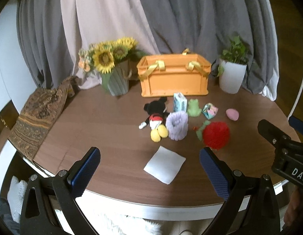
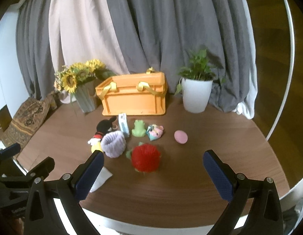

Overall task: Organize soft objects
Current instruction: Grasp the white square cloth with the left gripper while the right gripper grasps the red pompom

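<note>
An orange basket [image 1: 174, 78] [image 2: 133, 99] with yellow handles stands at the back of the round wooden table. In front of it lie a Mickey plush [image 1: 156, 117] [image 2: 103, 130], a purple fuzzy band [image 1: 177, 125] [image 2: 114, 144], a green frog [image 1: 194, 108] [image 2: 139, 128], a pastel pouch [image 1: 209, 110] [image 2: 155, 132], a pink pad [image 1: 232, 114] [image 2: 180, 136], a red pom-pom [image 1: 216, 135] [image 2: 145, 157], a small box [image 1: 179, 101] [image 2: 124, 124] and a white cloth [image 1: 164, 164] [image 2: 100, 178]. My left gripper [image 1: 149, 158] is open above the near table edge. My right gripper [image 2: 152, 162] is open, just short of the pom-pom.
A sunflower vase [image 1: 117, 80] [image 2: 85, 98] stands left of the basket and a white plant pot [image 1: 231, 76] [image 2: 196, 96] right of it. A patterned cloth [image 1: 37, 115] [image 2: 24, 121] drapes over the left table edge. Curtains hang behind.
</note>
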The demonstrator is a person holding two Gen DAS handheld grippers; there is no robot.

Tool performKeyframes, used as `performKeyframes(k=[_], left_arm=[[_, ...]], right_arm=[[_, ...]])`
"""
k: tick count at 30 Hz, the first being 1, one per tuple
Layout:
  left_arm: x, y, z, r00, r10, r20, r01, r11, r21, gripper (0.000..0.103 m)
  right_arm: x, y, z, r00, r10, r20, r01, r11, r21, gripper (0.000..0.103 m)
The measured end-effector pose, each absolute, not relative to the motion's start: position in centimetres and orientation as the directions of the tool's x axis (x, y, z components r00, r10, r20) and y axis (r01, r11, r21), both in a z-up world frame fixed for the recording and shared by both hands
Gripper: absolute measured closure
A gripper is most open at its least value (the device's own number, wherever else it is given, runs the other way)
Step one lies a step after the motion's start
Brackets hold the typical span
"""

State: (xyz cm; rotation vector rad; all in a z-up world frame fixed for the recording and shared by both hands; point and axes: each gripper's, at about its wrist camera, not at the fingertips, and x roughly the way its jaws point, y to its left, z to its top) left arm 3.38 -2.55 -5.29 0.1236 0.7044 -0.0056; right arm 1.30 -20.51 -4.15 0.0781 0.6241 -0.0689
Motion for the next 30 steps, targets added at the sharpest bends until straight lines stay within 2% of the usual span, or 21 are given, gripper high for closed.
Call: performKeyframes(k=[5,10,12,16,21,30], left_arm=[[5.2,-2.0,-8.2,0.727,0.001,-0.687,0.072,0.994,0.078,0.001],[7.4,-1.6,-11.0,0.699,-0.039,-0.714,0.118,0.991,0.062,0.01],[8.3,-1.5,-12.1,0.685,-0.053,-0.727,0.137,0.989,0.058,0.017],[10.2,-1.2,-14.1,0.641,-0.099,-0.761,0.191,0.981,0.033,0.022],[11.9,-1.3,-16.5,0.596,-0.146,-0.789,0.253,0.967,0.012,0.038],[12.8,-1.6,-19.0,0.52,-0.164,-0.838,0.255,0.967,-0.031,0.048]], right_arm=[[3.7,-20.6,-6.6,0.774,-0.025,-0.633,0.084,0.994,0.065,0.0],[5.7,-20.0,-8.9,0.744,-0.017,-0.668,0.07,0.996,0.053,0.001],[6.5,-19.7,-9.8,0.734,-0.018,-0.679,0.07,0.996,0.049,0.001],[8.5,-19.2,-11.7,0.704,-0.03,-0.709,0.092,0.995,0.049,0.001],[10.5,-18.8,-13.9,0.673,-0.054,-0.737,0.118,0.992,0.035,0.002],[12.8,-18.7,-16.6,0.625,-0.05,-0.779,0.095,0.995,0.012,0.009]])
